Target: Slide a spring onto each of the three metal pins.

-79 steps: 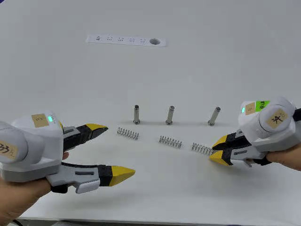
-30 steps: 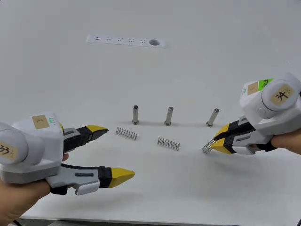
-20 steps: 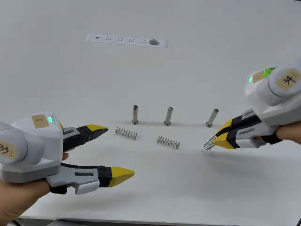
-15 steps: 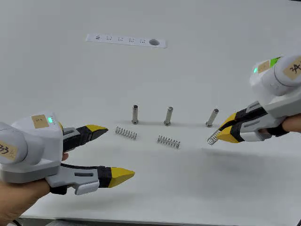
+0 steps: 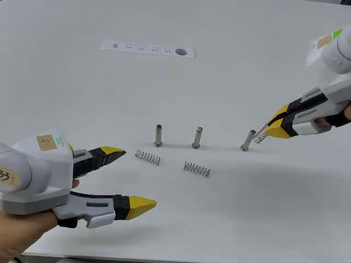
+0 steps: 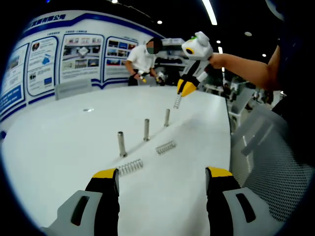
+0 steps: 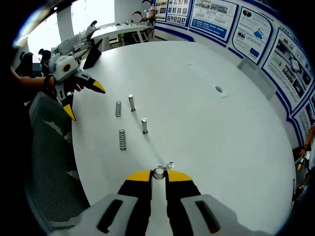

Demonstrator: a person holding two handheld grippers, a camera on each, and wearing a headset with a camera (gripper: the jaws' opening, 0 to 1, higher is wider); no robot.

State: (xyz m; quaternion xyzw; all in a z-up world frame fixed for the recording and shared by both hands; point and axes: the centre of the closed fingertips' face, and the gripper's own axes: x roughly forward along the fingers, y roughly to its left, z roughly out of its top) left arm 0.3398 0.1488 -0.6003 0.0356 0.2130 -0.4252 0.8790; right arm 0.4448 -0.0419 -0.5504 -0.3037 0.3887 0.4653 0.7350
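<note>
While the left yellow-tipped gripper (image 5: 137, 176) is hovering with jaws apart, the right gripper (image 5: 272, 129) is clamping a small coiled steel spring (image 5: 260, 133) just beside the top of the rightmost upright metal pin (image 5: 248, 140). Two other springs (image 5: 147, 157) are lying on the white desk (image 5: 219, 82), and no pin is carrying one yet.

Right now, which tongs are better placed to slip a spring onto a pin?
Right. The right tongs are shut on a spring whose free end is at the top of the rightmost pin. The left tongs are open and empty.
</note>
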